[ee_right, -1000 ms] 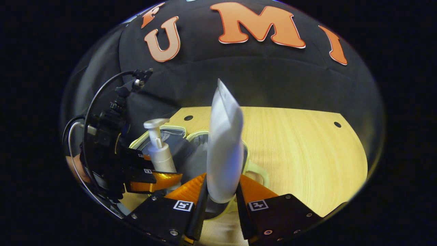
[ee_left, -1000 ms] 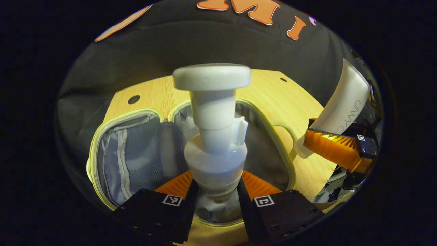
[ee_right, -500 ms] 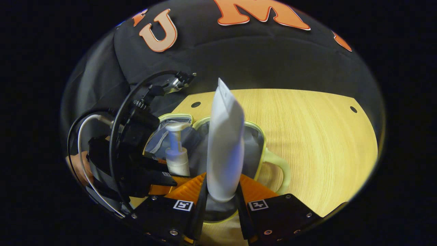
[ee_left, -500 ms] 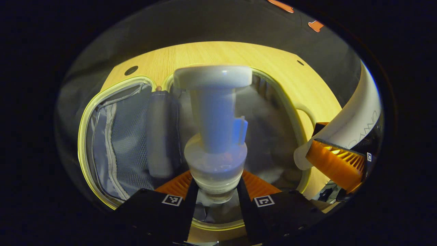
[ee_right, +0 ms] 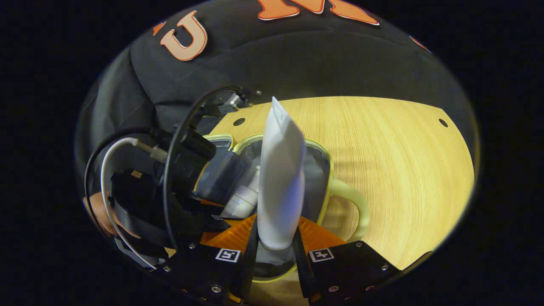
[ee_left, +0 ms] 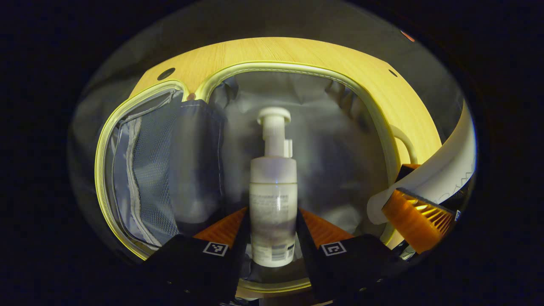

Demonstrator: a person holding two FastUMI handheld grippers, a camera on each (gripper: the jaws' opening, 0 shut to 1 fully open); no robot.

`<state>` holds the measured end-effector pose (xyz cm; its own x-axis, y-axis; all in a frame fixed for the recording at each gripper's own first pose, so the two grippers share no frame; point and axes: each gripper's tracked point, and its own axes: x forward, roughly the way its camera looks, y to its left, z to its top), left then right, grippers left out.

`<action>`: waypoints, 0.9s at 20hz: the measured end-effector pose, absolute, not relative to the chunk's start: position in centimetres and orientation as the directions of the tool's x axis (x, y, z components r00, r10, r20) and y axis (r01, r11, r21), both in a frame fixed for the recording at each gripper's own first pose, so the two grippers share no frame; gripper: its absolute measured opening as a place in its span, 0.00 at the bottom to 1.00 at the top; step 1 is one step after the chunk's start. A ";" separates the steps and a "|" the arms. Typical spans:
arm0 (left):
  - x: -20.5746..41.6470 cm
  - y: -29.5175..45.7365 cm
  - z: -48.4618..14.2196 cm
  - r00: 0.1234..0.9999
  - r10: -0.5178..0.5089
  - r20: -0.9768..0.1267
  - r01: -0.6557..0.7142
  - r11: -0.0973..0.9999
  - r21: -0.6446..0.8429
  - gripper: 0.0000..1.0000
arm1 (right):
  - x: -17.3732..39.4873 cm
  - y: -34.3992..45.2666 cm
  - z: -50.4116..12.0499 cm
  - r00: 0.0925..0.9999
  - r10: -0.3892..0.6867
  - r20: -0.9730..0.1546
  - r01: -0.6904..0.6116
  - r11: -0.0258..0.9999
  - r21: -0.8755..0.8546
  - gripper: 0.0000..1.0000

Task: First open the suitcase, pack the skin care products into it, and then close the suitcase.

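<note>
The small suitcase [ee_left: 297,68] lies open on the table, its grey lining showing, with the mesh-pocket lid [ee_left: 144,170] to the left. A white pump bottle [ee_left: 273,187] lies loose in the right half, base toward me. My left gripper [ee_left: 272,212] hovers just above it, open, a finger on either side of the bottle's base. In the right gripper view the bottle [ee_right: 244,199] lies tilted under that gripper [ee_right: 199,204]. My right gripper [ee_right: 274,229] is shut on a white tube [ee_right: 280,170], held upright over the suitcase's near rim [ee_right: 327,170].
The suitcase handle [ee_right: 357,204] sticks out to the right over the wooden table [ee_right: 382,148]. A hand [ee_right: 100,208] and cables sit behind the left gripper. The tube [ee_left: 442,174] and the other gripper's finger [ee_left: 418,216] stand at the right edge of the left gripper view.
The left gripper dipped into the suitcase and let go of the pump bottle, which now lies farther off inside. The right gripper, still holding the tube, came slightly closer to the suitcase.
</note>
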<state>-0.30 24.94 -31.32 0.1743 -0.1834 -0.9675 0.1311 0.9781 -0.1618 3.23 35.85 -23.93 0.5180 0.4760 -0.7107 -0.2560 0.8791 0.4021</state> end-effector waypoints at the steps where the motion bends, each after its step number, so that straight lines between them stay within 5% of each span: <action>1: -0.1 25.0 -30.8 0.203 -0.187 -0.961 0.125 0.978 -0.164 0.66 | 3.3 35.9 -24.1 0.510 0.476 -0.717 -0.252 0.879 0.405 0.45; 7: 0.3 28.4 -25.7 0.408 -0.106 -0.907 0.114 0.991 -0.065 0.72 | 1.9 36.0 -24.9 0.410 0.485 -0.773 -0.215 0.875 0.435 0.45; 10: 0.4 33.6 -23.6 0.497 0.020 -0.868 0.074 0.995 0.065 0.76 | 1.3 36.5 -26.6 0.345 0.463 -0.816 -0.165 0.886 0.433 0.45; 18: -1.3 47.1 -20.9 0.596 0.253 -0.762 -0.239 0.962 0.132 0.79 | 1.1 37.8 -29.8 0.153 0.404 -0.902 0.006 0.912 0.410 0.44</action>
<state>-1.25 47.06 -20.88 0.5958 0.2530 -0.7622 -0.2391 0.9619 0.1324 1.10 37.83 -29.77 0.1533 0.4040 -0.9018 0.0059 0.9122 0.4096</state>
